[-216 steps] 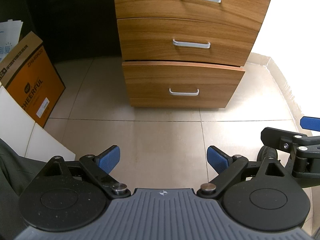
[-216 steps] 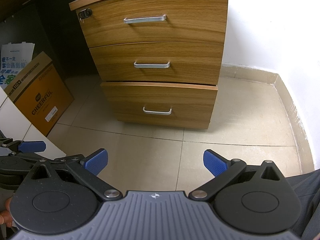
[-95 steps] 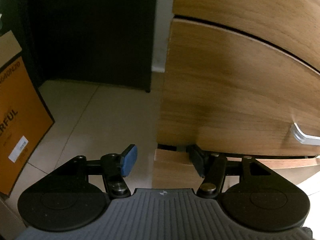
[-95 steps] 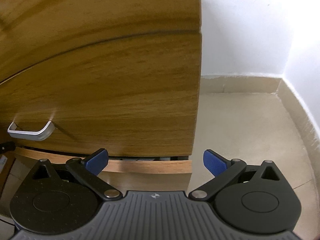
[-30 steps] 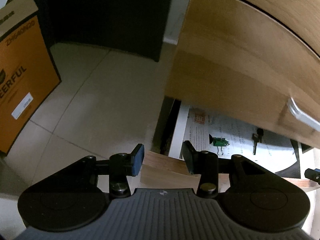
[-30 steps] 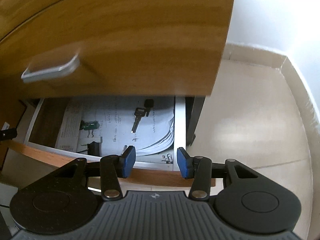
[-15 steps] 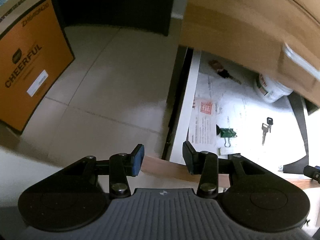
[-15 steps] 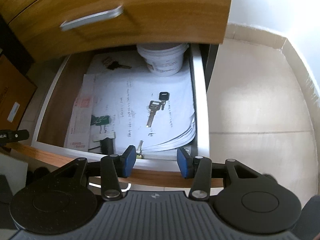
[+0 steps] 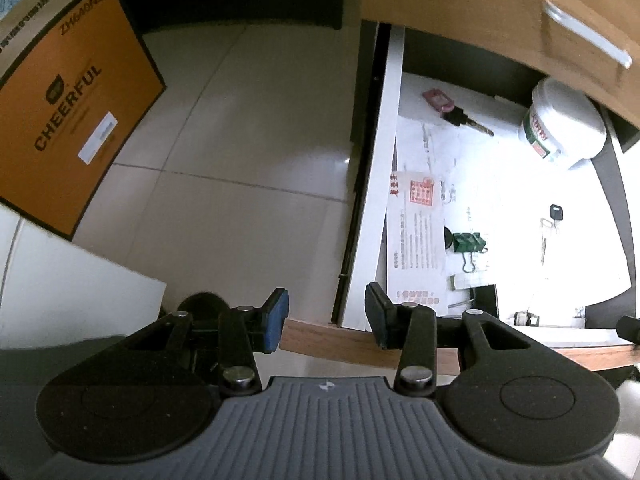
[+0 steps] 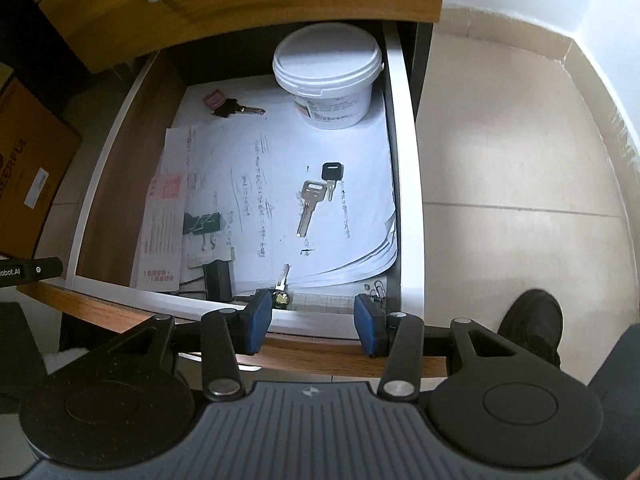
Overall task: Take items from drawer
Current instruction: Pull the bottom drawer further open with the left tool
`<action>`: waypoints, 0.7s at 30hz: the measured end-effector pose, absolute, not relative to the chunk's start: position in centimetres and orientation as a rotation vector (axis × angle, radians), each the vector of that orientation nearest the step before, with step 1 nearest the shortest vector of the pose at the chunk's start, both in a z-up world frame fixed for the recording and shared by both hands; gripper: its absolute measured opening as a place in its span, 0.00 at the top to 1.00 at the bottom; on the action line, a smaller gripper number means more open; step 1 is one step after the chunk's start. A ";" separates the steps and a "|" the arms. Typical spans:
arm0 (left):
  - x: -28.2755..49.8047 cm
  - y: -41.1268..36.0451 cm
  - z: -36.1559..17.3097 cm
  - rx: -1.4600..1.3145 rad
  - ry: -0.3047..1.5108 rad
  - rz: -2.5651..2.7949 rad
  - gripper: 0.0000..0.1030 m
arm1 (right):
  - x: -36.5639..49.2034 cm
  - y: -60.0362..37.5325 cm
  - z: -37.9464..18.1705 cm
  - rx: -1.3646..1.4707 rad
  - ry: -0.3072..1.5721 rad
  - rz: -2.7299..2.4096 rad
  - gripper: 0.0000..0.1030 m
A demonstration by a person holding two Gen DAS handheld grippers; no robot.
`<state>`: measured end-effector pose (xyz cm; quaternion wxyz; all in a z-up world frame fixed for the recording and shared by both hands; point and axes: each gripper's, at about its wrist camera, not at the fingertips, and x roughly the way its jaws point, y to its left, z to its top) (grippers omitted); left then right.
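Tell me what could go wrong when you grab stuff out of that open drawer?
The silver key lies flat on loose papers, so the fingers might pinch a sheet and drag it along. The white tub stands at the back under the drawer above, so lifting it straight up could bump that. The right gripper and left gripper sit at the front edge and may knock it.

Left claw (image 9: 326,320) parted over open drawer (image 9: 376,216) front corner, papers (image 9: 500,216), white tub (image 9: 562,128) inside
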<state>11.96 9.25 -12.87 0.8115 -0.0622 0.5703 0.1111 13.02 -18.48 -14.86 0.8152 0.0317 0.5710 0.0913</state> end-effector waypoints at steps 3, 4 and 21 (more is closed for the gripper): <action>11.3 9.3 -12.9 -0.139 1.235 0.254 0.57 | 12.8 -18.4 -14.8 0.054 1.212 0.193 0.50; 11.1 9.3 -12.8 -0.146 1.236 0.256 0.57 | 12.9 -18.5 -14.7 0.055 1.213 0.195 0.50; 10.8 6.8 -8.9 -0.174 1.056 0.183 0.55 | 13.1 -18.2 -14.3 0.028 1.177 0.212 0.47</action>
